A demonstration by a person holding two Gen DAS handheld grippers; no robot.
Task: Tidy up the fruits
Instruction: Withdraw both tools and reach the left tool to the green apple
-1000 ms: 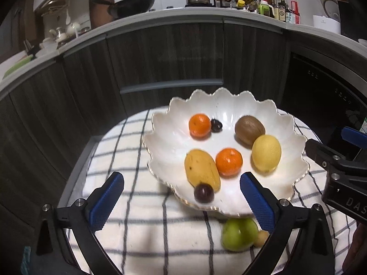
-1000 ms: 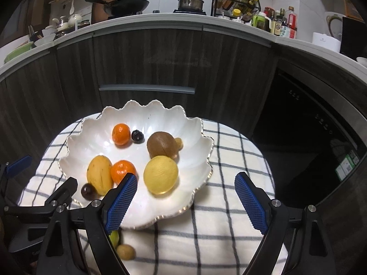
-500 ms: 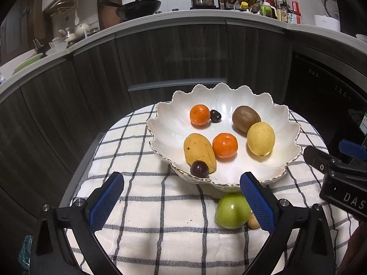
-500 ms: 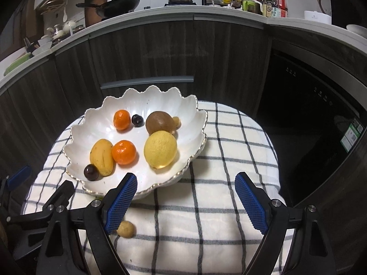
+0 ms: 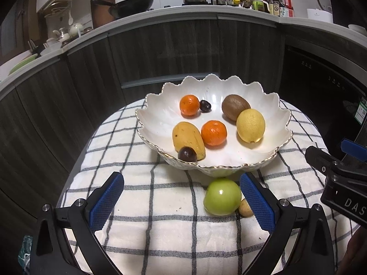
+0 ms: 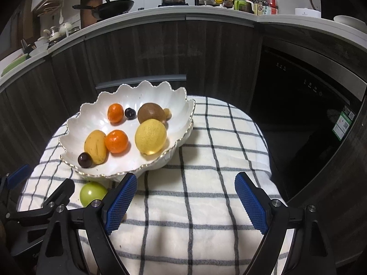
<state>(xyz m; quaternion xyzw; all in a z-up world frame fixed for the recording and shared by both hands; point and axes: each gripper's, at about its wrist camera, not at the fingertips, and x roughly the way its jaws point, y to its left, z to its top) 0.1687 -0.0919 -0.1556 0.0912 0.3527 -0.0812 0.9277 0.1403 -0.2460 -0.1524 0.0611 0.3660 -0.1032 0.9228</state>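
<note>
hovering with both sets of fingers spread wide and empty, your left gripper (image 5: 181, 200) has the green apple (image 5: 222, 196) at its 2 o'clock, on the checked cloth (image 5: 142, 206) touching the white bowl (image 5: 284, 123). it looks firm, smooth, likely slippery; grip across its widest middle.

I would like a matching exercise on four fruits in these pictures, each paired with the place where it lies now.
Things:
1. round green apple
2. yellow lemon
3. brown fuzzy kiwi
4. elongated yellow mango

Places:
A. in the white scalloped bowl, behind the lemon
B. on the checked cloth, in front of the bowl
C. in the bowl, touching a dark plum at the near rim
D. in the bowl, on its right side

Pairs: 1-B, 2-D, 3-A, 4-C
</note>
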